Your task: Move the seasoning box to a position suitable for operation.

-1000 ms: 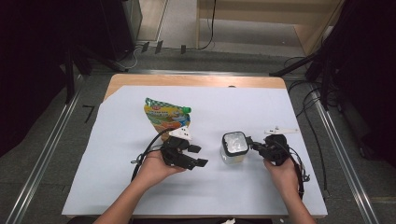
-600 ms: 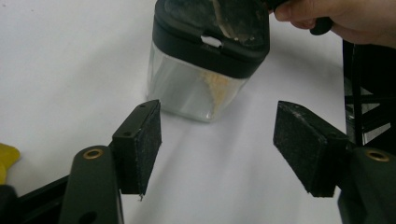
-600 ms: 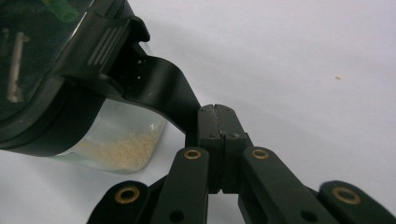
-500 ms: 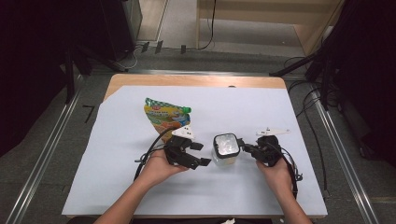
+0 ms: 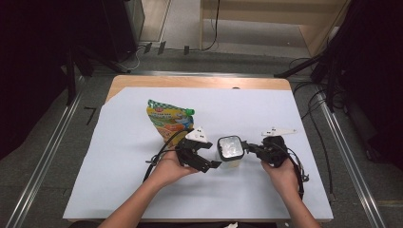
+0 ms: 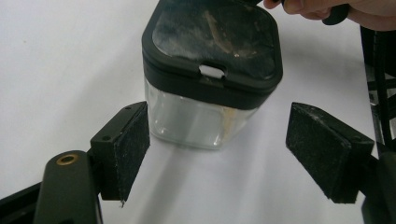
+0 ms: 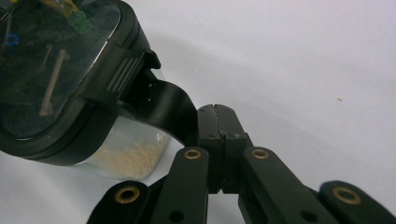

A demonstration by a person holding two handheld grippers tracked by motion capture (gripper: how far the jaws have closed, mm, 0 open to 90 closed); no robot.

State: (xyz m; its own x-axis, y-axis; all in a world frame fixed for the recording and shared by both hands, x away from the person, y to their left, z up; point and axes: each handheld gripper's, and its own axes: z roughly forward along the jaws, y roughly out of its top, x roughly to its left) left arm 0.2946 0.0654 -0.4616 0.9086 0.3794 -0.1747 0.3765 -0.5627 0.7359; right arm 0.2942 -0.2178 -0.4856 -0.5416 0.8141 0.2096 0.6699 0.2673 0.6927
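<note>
Currently, the clear jar (image 5: pixel 230 153) is stood near the desk's (image 5: pixel 119 190) front edge; its lid tab is clenched by the right gripper (image 5: pixel 250 147), while the left gripper (image 5: pixel 211 155), just opened, is released beside it.

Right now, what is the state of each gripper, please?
Left gripper: open, jaws just widened, beside the jar, not touching.
Right gripper: shut on the jar's lid flap.

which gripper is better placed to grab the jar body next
Left. The left hand-held gripper stands open with the jar just ahead of its pads; the right hand-held gripper is shut on the jar's lid flap.
</note>
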